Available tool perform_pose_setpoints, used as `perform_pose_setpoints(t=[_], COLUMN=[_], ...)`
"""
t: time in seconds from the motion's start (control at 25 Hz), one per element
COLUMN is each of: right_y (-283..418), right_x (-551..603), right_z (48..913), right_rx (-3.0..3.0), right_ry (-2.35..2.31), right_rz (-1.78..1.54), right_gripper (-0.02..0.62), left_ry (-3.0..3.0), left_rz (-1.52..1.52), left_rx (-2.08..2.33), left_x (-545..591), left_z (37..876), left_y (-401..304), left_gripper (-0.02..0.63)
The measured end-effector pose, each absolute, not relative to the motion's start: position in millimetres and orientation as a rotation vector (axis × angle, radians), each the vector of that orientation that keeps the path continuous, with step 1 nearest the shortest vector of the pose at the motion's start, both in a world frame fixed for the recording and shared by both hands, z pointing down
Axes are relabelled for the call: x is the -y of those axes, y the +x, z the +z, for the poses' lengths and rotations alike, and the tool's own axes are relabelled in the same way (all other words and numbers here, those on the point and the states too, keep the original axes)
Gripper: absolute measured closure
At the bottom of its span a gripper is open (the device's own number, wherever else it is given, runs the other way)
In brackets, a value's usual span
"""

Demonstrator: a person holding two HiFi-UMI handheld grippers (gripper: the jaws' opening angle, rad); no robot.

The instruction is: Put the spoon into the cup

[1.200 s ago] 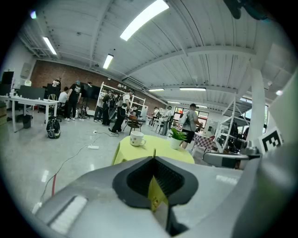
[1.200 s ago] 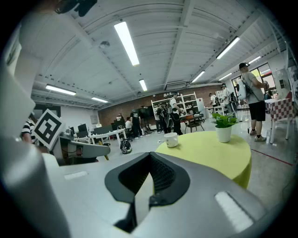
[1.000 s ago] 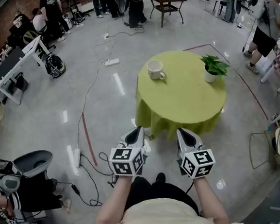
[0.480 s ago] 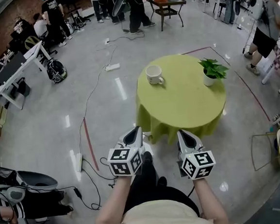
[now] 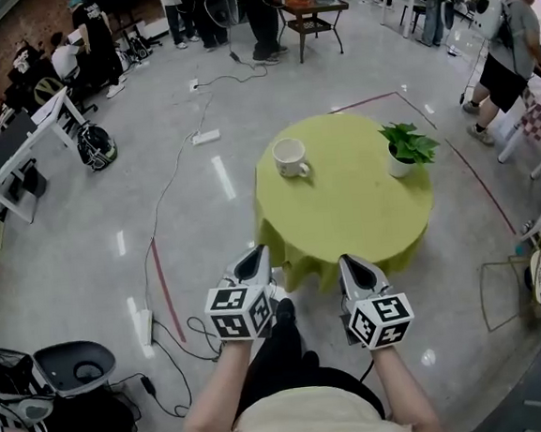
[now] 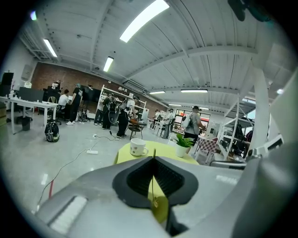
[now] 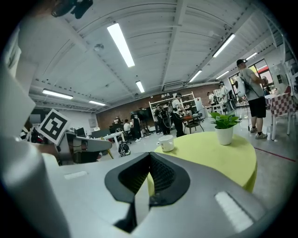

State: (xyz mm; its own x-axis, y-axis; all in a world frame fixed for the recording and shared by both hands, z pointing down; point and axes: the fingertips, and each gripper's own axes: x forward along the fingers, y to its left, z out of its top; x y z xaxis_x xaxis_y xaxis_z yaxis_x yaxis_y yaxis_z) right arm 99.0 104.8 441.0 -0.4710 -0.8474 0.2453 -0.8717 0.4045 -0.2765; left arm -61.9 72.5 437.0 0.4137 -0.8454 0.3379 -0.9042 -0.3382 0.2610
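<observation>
A white cup (image 5: 290,157) stands at the back left of a round table with a yellow-green cloth (image 5: 365,216). Both grippers hover over the floor just short of the table's near edge. My left gripper (image 5: 254,257) is shut; in the left gripper view a thin gold-coloured spoon handle (image 6: 152,183) is pinched between its pads (image 6: 170,179), with the cup (image 6: 138,147) straight ahead. My right gripper (image 5: 348,264) is shut with nothing in it, and its view (image 7: 150,153) shows the cup (image 7: 166,143) beyond the jaws. The spoon does not show in the head view.
A potted plant (image 5: 402,149) stands at the table's back right. Cables and a power strip (image 5: 205,137) lie on the floor to the left, with a red tape line (image 5: 161,276). A grey seat (image 5: 74,367) is at lower left, a wire frame (image 5: 505,291) at right. People stand at the back.
The table and cup have come nearer and lower in the head view as the person stepped forward. Both grippers stay shut and level in front of the body.
</observation>
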Motion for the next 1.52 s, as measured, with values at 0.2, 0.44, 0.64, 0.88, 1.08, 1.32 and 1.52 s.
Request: perform_pose_setpoints(t=[0.2, 0.44, 0.64, 0.88, 1.08, 1.32, 1.52], right_y=[97.8, 91.8, 87.2, 84.4, 77.6, 69.3, 67.4], right_x=[-70.6, -30.2, 0.8, 34.2, 57.4, 81.8, 98.9], right_z=[446.5, 456.8, 460.6, 461.1, 465.6, 471.5, 474.9], right_rx=[2.558, 2.531, 2.509, 2.480, 2.464, 2.442, 2.415], right_ry=[1.603, 1.607, 1.620, 1.660, 1.663, 1.662, 1.684], right_rz=[0.582, 0.616, 0.626, 0.625, 0.634, 0.652, 0.658], right_gripper=[0.595, 0.595, 0.595, 0.595, 0.595, 0.595, 0.595], left_ry=[2.260, 2.248, 2.247, 2.250, 2.252, 2.266, 2.282], left_rz=[0.192, 0.199, 0.205, 0.208, 0.202, 0.213, 0.199], left_rx=[1.484, 1.467, 1.445, 1.417, 1.397, 1.357, 1.323], left_x=[-34.9, 11.1, 45.5, 82.6, 110.1, 138.2, 161.1], left_z=[442.8, 450.9, 455.5, 457.8, 460.2, 463.5, 461.2], left_y=[-67.0, -73.4, -76.0, -79.7, -83.1, -84.2, -81.9], left_gripper=[0.601, 0.601, 0.601, 0.601, 0.601, 0.601, 0.601])
